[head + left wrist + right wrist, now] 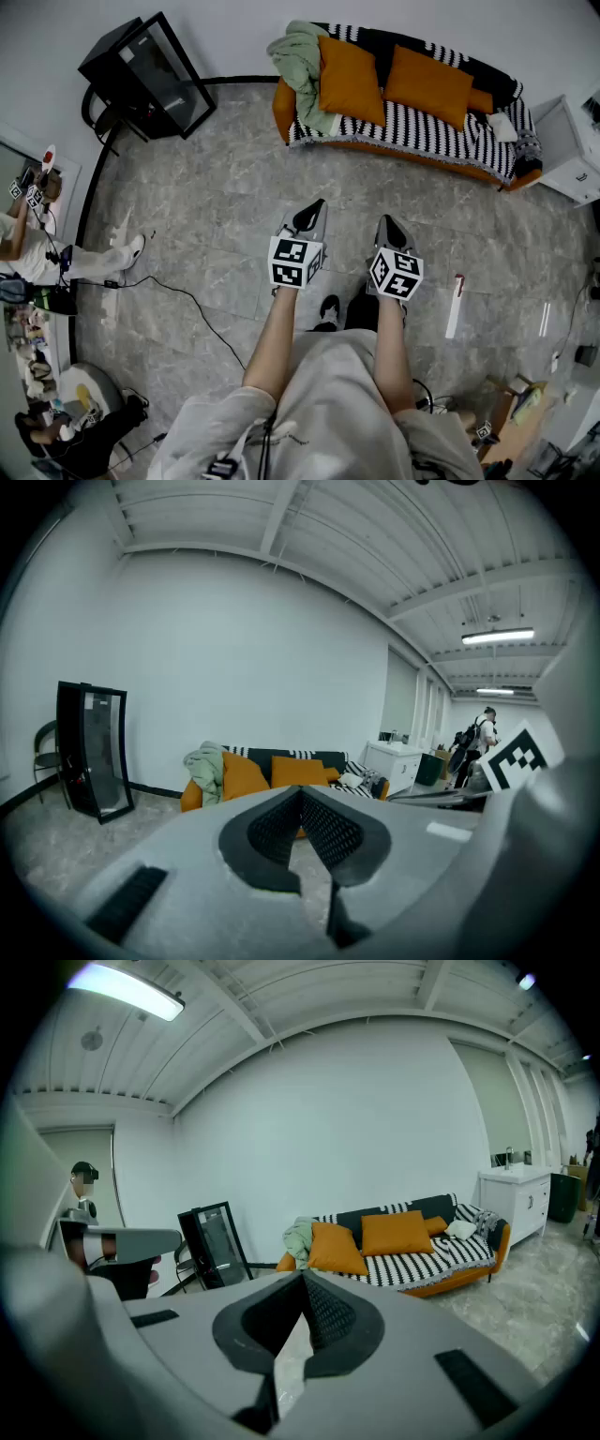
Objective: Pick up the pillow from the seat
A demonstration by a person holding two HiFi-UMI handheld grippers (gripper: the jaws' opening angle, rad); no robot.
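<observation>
Distance is what the coming move turns on: the sofa [422,139] stands across a wide stretch of floor [216,216], straight ahead of us and well apart from both tools. On our left, the left gripper [313,210] is held out in front, dipped slightly, with its jaws closed on each other and nothing between them. Beside it, the right gripper [386,225] is held the same way, jaws likewise pressed together and empty. Neither hand is clearly nearer the seat. Along the sofa, a green blanket [302,56] is heaped at the left end. Next comes the left orange pillow [350,82], propped against the backrest and turned at a slant. It lies ahead of the gap between our two tools, and the right gripper view shows it just above that closed tip. Further right, the right orange pillow [430,84] leans on the backrest with its long side running along the sofa, and the left gripper view has it straight over that tip. A small white cushion [501,127] rests at the far right end. We cannot tell which pillow is meant. Either way, we judge that we must first walk forward, and the jaws must part before they can grip.
</observation>
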